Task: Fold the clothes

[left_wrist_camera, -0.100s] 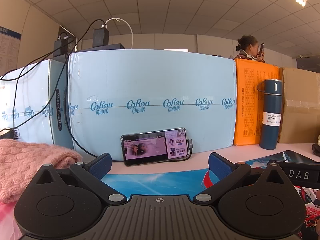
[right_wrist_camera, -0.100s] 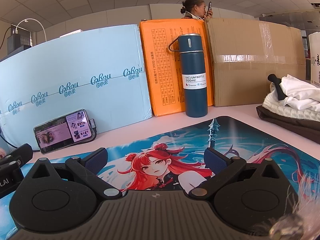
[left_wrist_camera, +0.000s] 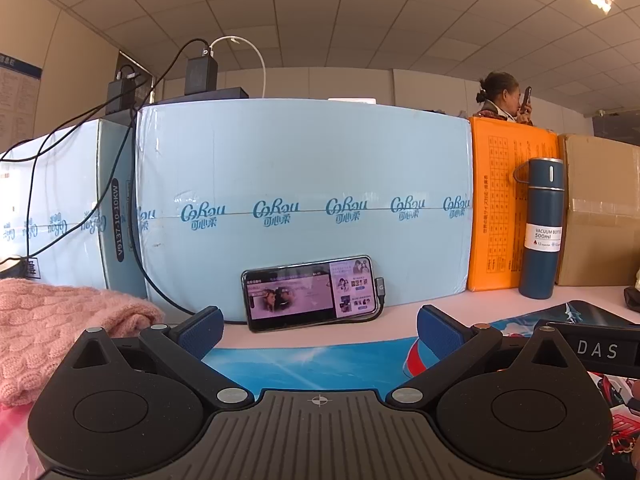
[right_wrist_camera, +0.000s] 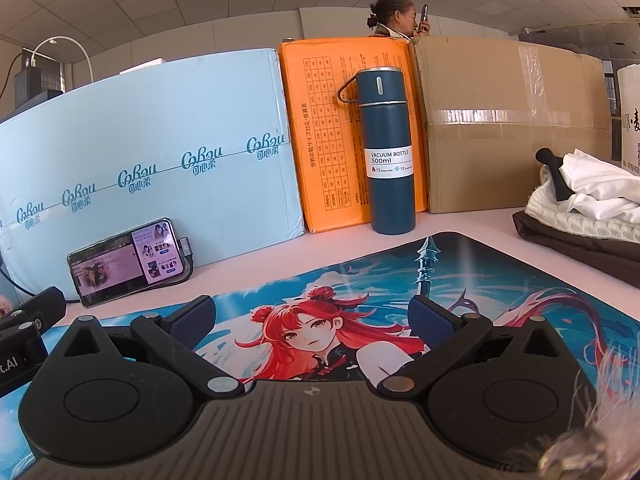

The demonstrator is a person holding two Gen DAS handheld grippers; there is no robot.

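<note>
A pink knitted garment (left_wrist_camera: 44,328) lies bunched at the far left in the left wrist view, left of my left gripper (left_wrist_camera: 320,330), which is open and empty above the printed mat (left_wrist_camera: 312,364). My right gripper (right_wrist_camera: 312,322) is open and empty over the mat's red-haired anime figure (right_wrist_camera: 312,328). A pile of clothes, white (right_wrist_camera: 596,192) on dark brown (right_wrist_camera: 580,240), sits at the right edge of the table in the right wrist view. Part of the other gripper shows at the right in the left wrist view (left_wrist_camera: 592,348) and at the left in the right wrist view (right_wrist_camera: 28,320).
A phone (left_wrist_camera: 312,294) with a cable leans on a light blue box (left_wrist_camera: 304,200) at the back. An orange box (right_wrist_camera: 320,132), a blue vacuum bottle (right_wrist_camera: 386,152) and a cardboard box (right_wrist_camera: 512,124) stand along the back. A person (right_wrist_camera: 396,18) sits behind.
</note>
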